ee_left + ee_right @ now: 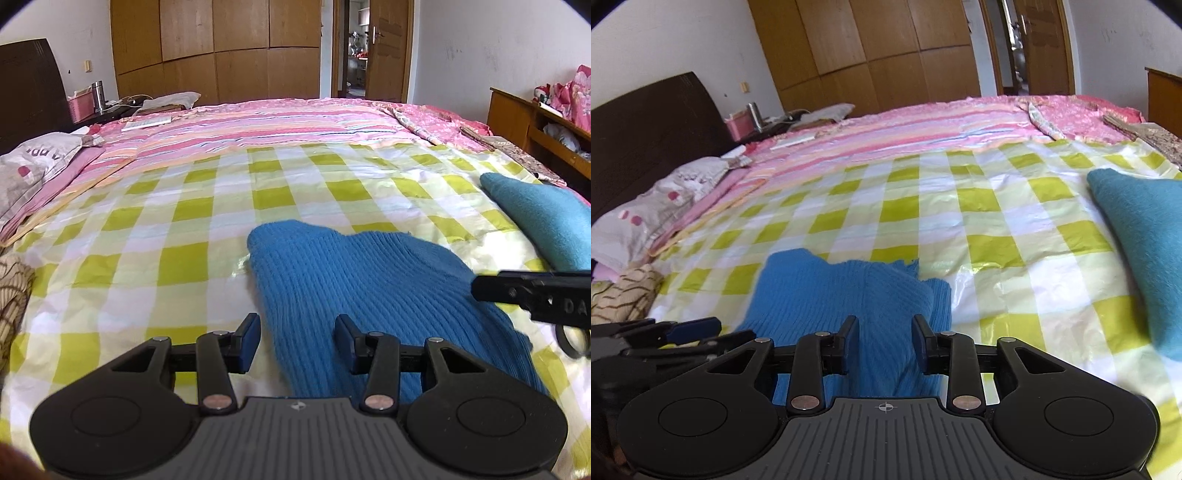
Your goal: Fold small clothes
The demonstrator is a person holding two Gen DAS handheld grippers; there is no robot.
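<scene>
Left gripper (297,341): jaws apart, straddling the near left edge of the blue ribbed knit garment (369,280), no pinch visible; prob. lined up to take that edge for a fold. The garment lies flat on the green-checked sheet (166,221), mid-bed, spread so it can be folded. Right gripper (885,341): jaws part-open w/ knit cloth between the pads, grip not clear. Far right, a teal knit piece (1145,236) sits well apart, seemingly set aside. Count: 2 grippers, 2 knit items, 1 checked sheet.

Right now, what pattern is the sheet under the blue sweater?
Yellow-green and white checks on the sheet, clearest in the left wrist view.
</scene>
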